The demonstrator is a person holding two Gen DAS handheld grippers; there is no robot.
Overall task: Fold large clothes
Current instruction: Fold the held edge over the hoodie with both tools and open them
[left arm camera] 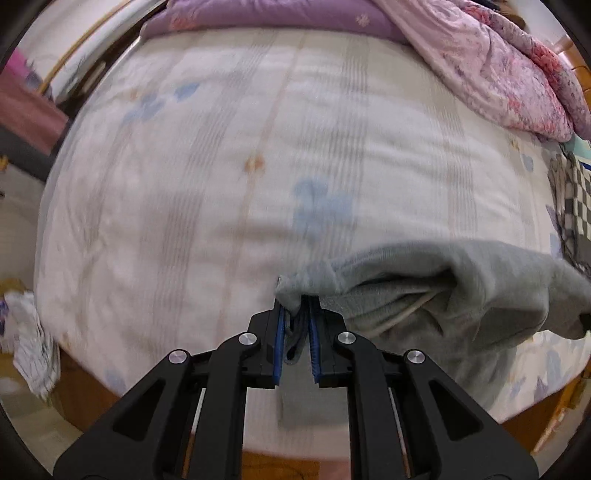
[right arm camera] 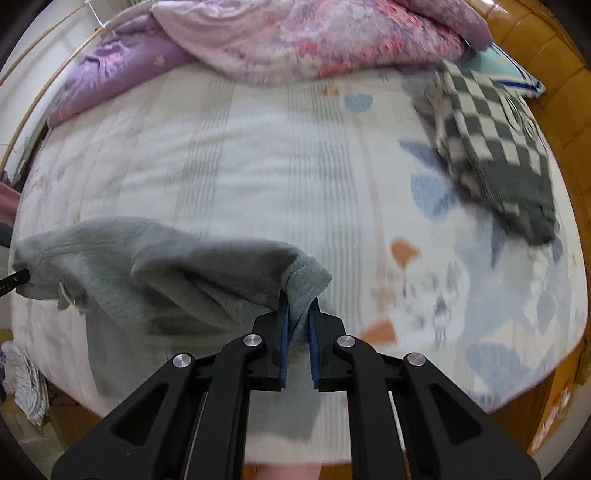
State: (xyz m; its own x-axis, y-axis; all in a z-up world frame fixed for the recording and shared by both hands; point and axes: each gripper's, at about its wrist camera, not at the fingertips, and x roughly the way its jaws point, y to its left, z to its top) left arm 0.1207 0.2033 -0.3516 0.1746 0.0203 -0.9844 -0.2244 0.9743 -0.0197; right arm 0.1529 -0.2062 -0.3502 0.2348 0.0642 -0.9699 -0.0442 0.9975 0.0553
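Note:
A large grey sweatshirt (left arm camera: 461, 291) hangs stretched between my two grippers above the bed. My left gripper (left arm camera: 297, 306) is shut on one bunched corner of it, the cloth pinched between the blue pads. My right gripper (right arm camera: 299, 302) is shut on the opposite corner of the grey sweatshirt (right arm camera: 147, 266). A white drawstring shows among its folds. The rest of the garment sags below the grippers toward the near edge of the bed. Both views are blurred by motion.
The bed (left arm camera: 221, 166) has a pale patterned sheet. A pink and purple quilt (right arm camera: 295, 33) is heaped along the far side. A folded grey-and-white checkered garment (right arm camera: 495, 144) lies at the right. Wooden floor and a crumpled cloth (left arm camera: 33, 343) are at the lower left.

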